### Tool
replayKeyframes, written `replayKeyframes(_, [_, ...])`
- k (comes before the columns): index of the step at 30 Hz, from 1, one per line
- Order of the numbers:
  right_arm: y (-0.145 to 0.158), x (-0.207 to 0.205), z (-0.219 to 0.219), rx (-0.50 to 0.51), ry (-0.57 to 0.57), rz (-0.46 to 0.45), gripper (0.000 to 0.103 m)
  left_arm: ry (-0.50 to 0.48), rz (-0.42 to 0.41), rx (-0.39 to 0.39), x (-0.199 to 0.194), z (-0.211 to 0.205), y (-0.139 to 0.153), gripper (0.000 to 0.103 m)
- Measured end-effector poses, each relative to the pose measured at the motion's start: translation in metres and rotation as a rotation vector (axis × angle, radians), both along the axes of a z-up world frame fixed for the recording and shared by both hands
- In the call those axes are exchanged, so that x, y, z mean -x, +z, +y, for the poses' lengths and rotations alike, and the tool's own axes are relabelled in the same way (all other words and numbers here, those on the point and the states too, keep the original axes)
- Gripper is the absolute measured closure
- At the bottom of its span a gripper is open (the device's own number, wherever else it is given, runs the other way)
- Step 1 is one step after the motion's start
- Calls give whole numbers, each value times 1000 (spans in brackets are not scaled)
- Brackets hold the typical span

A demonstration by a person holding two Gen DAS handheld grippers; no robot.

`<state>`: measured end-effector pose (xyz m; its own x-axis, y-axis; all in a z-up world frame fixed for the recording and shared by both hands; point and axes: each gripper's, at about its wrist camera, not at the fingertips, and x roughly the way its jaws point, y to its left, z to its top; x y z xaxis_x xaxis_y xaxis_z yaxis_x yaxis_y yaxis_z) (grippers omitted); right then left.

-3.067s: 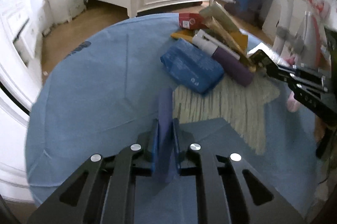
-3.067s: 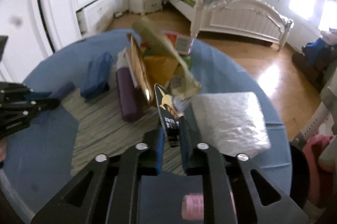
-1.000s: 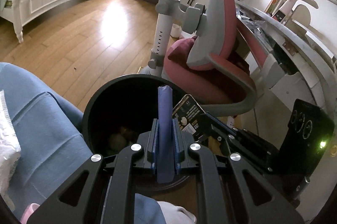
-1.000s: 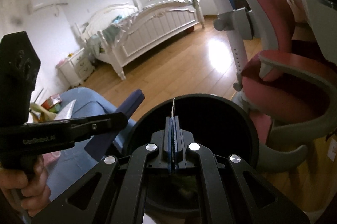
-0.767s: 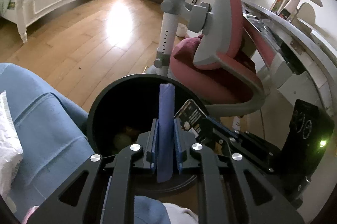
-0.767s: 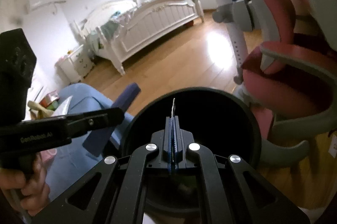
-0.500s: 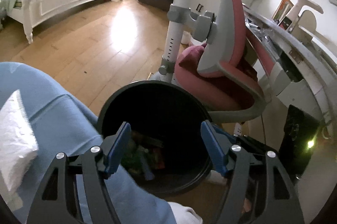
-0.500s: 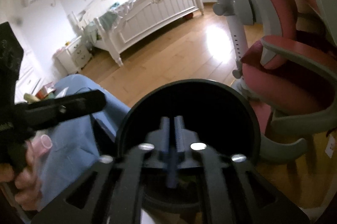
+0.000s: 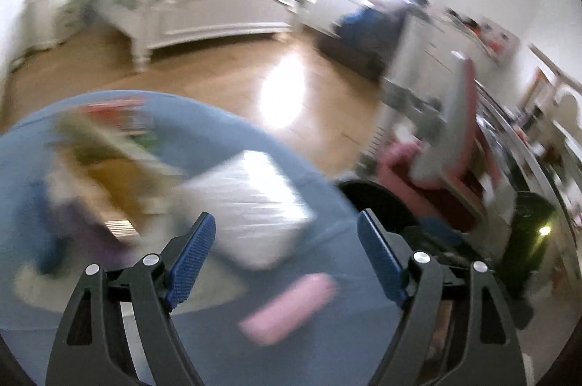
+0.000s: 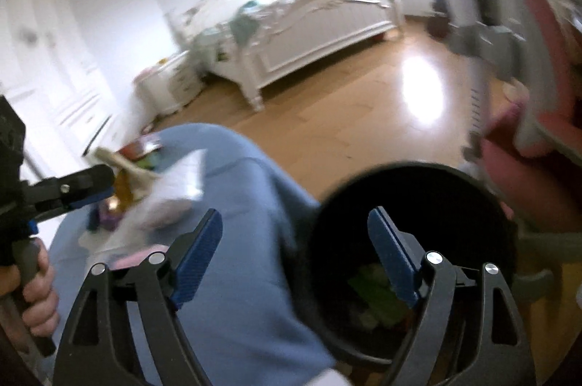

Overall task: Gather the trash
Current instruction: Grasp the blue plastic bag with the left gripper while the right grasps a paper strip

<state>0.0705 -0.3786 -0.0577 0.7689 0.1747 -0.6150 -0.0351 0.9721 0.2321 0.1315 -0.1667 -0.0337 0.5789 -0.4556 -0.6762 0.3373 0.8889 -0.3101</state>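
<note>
My left gripper (image 9: 285, 253) is open and empty above the blue-clothed round table (image 9: 327, 295), with a white pack (image 9: 251, 204) and a pink object (image 9: 291, 306) under it. A blurred heap of wrappers and packets (image 9: 94, 168) lies at the left. The black bin (image 9: 378, 204) stands beyond the table edge at right. My right gripper (image 10: 294, 251) is open and empty at the bin's (image 10: 411, 189) left rim; trash (image 10: 378, 298) lies inside. The left gripper (image 10: 87, 189) shows at the left of the right wrist view, over the heap (image 10: 127, 168).
A pink and grey chair (image 9: 454, 146) stands right behind the bin, also in the right wrist view (image 10: 527, 95). A white bed (image 9: 189, 4) and wooden floor (image 9: 225, 88) lie beyond. A desk (image 9: 527, 139) runs along the right. Both views are motion-blurred.
Both grippers opened over the bin and dropped the purple packet and the dark card. The left gripper has swung back left over the table; the right has shifted left off the bin's centre.
</note>
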Motion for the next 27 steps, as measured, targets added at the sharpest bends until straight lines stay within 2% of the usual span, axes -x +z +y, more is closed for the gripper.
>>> replayKeyframes(3, [14,-20,44,54,106,1,22,144,-20,-16,-2,56,-1,23])
replayKeyframes(5, [22,-34,77,94,178,-2,34,241,-20,-35,-4,89,-4,23])
replayKeyframes(6, [26,-41,92,104,214,4,35,277,-13,-40,-7,103,-7,23])
replayKeyframes(10, [37,-73,154,177,347,9,41,368,76,-19,-25,149,-28,24])
replayKeyframes(14, [39,-112,205,248,450,29,44,364,133,-1,-38,163,-44,24])
replayKeyframes(18, [26,-144,243,326,530,78,49,342,153,11,-48,167,-52,24])
replayKeyframes(20, [19,-158,256,353,563,101,53,336,140,-25,-52,165,-52,36])
replayKeyframes(22, [13,-169,265,374,588,118,55,330,130,-56,-55,167,-54,42])
replayKeyframes(24, [6,-176,273,396,595,134,67,326,122,-67,-53,166,-55,45])
replayKeyframes(26, [5,-179,277,405,578,120,86,325,115,-58,-52,168,-54,54])
replayKeyframes(27, [8,-177,275,387,569,112,87,333,108,-47,-50,166,-52,56])
